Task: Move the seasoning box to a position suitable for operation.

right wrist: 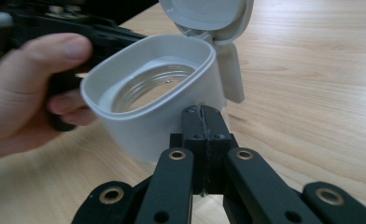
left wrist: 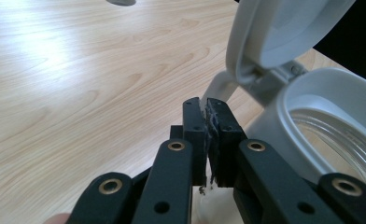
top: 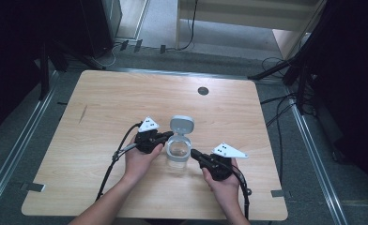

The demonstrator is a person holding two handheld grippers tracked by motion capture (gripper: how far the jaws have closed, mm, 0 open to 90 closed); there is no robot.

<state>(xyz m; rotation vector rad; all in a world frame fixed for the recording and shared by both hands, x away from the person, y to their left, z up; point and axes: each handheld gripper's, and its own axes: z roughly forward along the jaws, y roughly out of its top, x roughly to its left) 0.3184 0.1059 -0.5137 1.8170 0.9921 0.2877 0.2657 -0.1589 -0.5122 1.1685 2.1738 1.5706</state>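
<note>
High view: we see a clear jar (top: 179, 153) with a white collar and flipped-up lid (top: 182, 124) standing mid-bench (top: 107, 103) between both grippers. Left gripper (left wrist: 204, 103) has its jaws pinched on a white tab (left wrist: 217, 88) by the hinge. Right gripper (right wrist: 201, 111) has its jaws pressed together, empty, tips against the jar's collar.

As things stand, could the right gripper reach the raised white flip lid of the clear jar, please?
Probably yes. The right gripper, jaws shut, sits at the near side of the clear jar, and the raised white flip lid stands at the far side; only the open mouth lies between, so it could pass over.
</note>
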